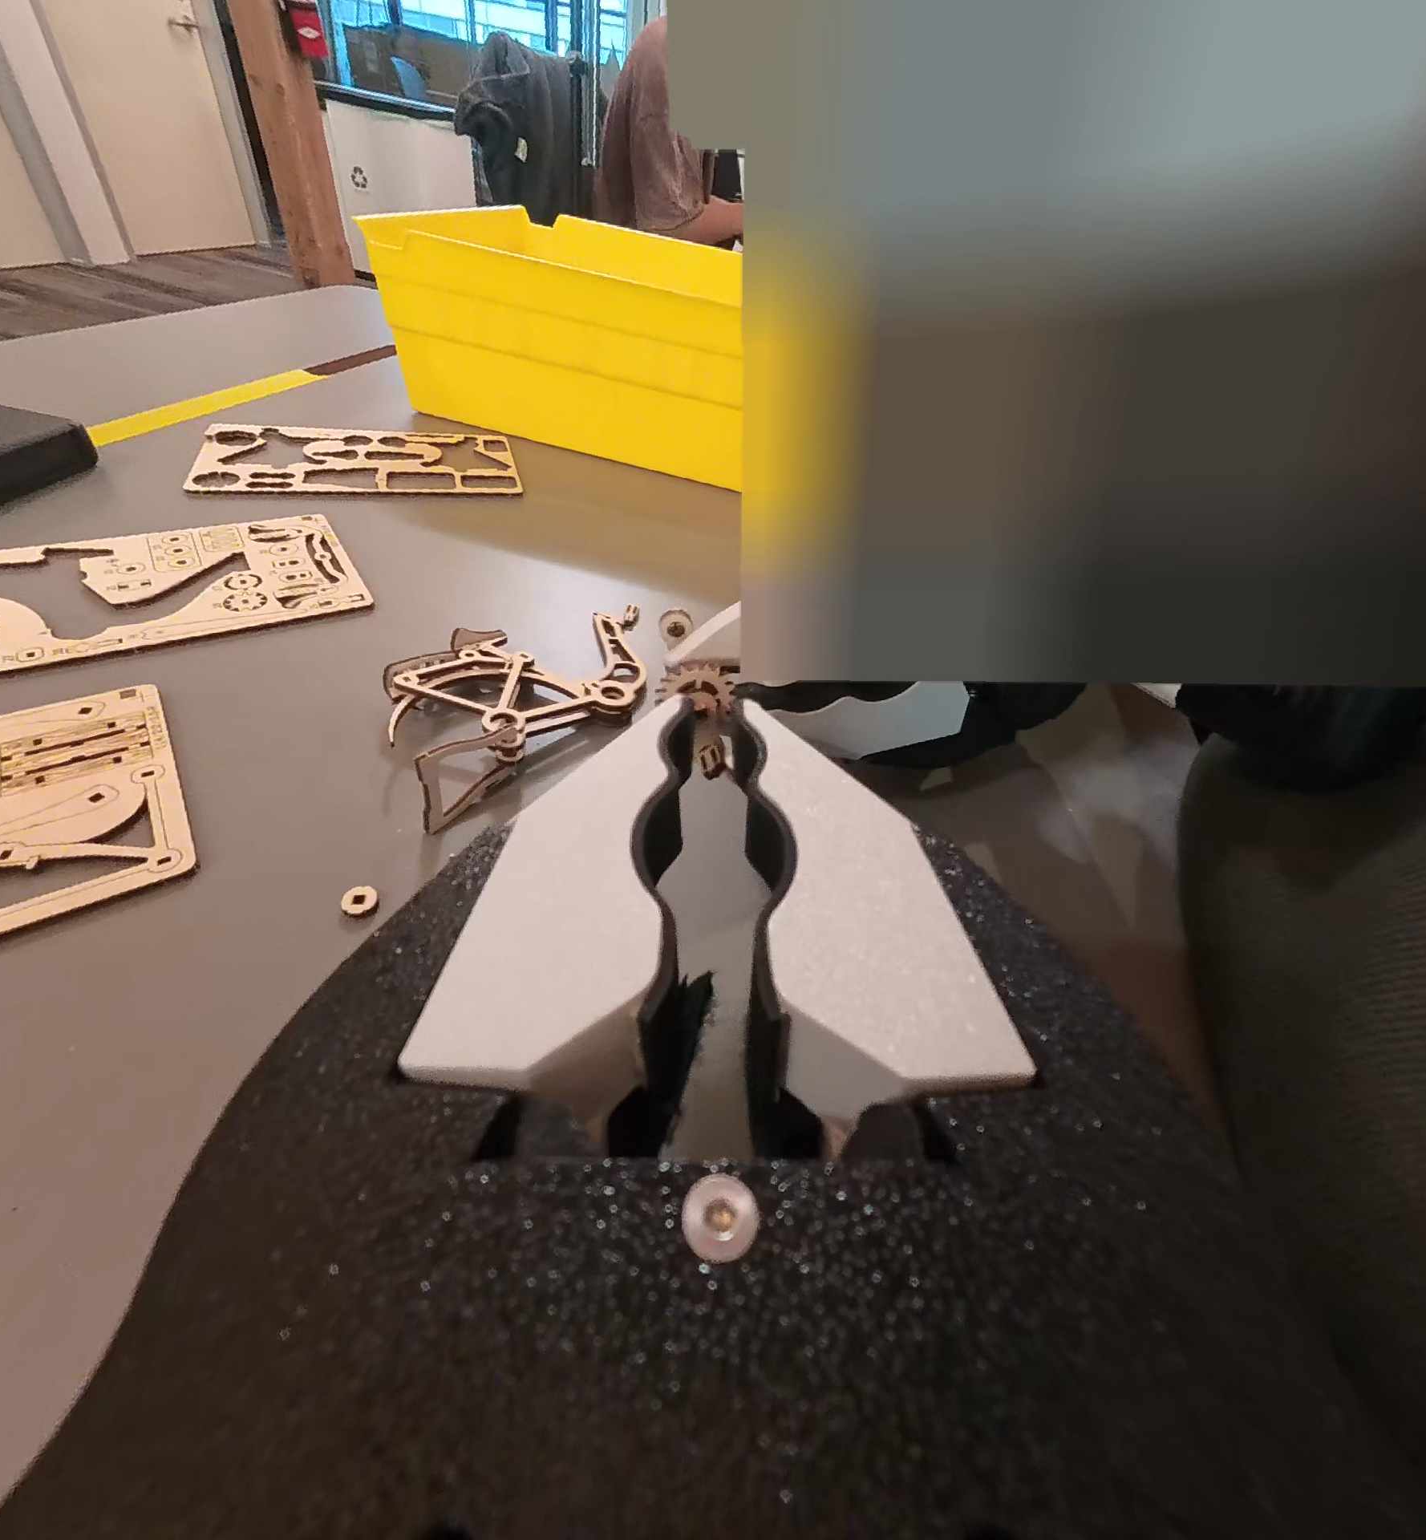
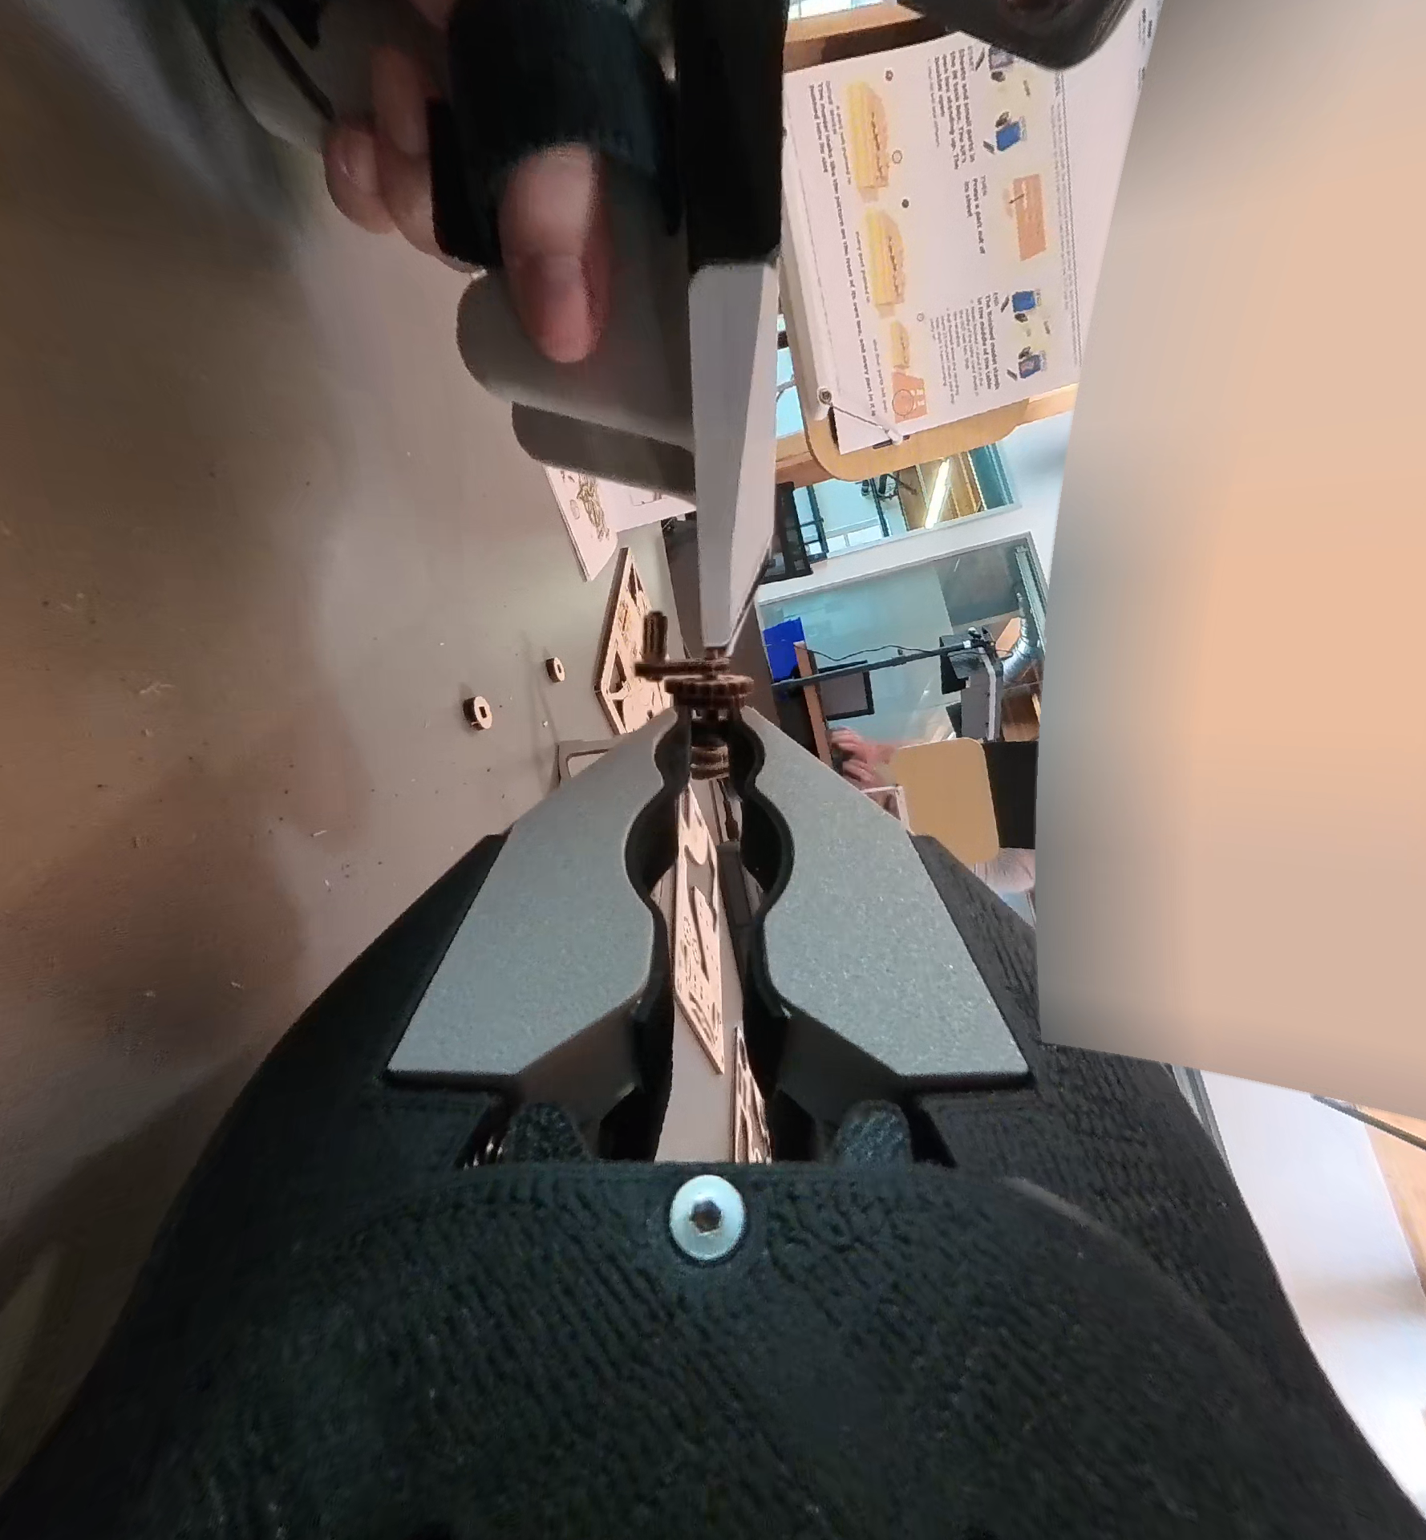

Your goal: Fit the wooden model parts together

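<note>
A small wooden gear on a short axle (image 1: 697, 687) is held in the air between both grippers. My left gripper (image 1: 711, 707) is shut, and its tips pinch the axle just under the gear. A small wooden piece (image 1: 710, 754) hangs between its fingers. In the right wrist view my right gripper (image 2: 705, 721) is shut on the same gear piece (image 2: 705, 687). The left gripper's fingers (image 2: 726, 467) come down from above, held by a hand, and meet the piece at their tip. A partly built wooden model (image 1: 518, 708) lies on the table to the left.
Three laser-cut wooden sheets (image 1: 351, 462), (image 1: 151, 592), (image 1: 51, 817) lie on the grey table at the left, with a loose washer (image 1: 357, 901) near them. A yellow bin (image 1: 560, 350) stands behind. Two washers (image 2: 476, 711), (image 2: 554, 669) and an instruction sheet (image 2: 935, 233) show in the right wrist view.
</note>
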Tool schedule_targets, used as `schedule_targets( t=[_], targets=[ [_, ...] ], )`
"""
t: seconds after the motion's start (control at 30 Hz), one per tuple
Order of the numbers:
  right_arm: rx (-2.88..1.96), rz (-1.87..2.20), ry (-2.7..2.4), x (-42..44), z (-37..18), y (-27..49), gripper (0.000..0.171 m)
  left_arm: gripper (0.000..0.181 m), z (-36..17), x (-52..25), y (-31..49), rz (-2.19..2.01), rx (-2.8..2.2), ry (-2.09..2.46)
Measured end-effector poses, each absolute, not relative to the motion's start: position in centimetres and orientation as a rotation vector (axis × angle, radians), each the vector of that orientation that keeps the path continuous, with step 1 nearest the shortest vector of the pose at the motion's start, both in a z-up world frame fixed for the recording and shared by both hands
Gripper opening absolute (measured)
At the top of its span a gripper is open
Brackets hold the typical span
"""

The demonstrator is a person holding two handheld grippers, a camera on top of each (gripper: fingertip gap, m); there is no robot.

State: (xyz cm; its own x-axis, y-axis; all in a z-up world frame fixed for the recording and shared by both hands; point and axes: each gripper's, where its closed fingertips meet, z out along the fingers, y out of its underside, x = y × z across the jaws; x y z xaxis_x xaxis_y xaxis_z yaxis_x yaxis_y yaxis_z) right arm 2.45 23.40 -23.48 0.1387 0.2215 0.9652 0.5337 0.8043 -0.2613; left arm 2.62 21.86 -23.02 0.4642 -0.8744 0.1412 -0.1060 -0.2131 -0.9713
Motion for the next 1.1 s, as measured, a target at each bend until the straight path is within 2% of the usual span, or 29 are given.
schedule_targets(
  t=[0.43, 0.63, 0.73, 1.1],
  targets=[
    [-0.717, -0.220, -1.453, 2.5, -23.9, 23.4, 0.006, 0.000, -23.4, 2.6, 22.2, -0.814, -1.652, 0.874],
    [-0.763, -0.190, -1.470, 2.5, -24.3, 23.7, 0.005, 0.009, -23.8, 2.6, 22.3, -0.758, -1.667, 0.902],
    [-0.762, -0.180, -1.468, 2.4, -24.3, 23.7, 0.006, 0.003, -23.7, 2.4, 22.5, -0.730, -1.659, 0.904],
    [-0.781, -0.113, -1.490, 2.3, -24.5, 23.2, 0.006, 0.000, -24.1, 2.4, 22.2, -0.536, -1.583, 1.055]
  ],
)
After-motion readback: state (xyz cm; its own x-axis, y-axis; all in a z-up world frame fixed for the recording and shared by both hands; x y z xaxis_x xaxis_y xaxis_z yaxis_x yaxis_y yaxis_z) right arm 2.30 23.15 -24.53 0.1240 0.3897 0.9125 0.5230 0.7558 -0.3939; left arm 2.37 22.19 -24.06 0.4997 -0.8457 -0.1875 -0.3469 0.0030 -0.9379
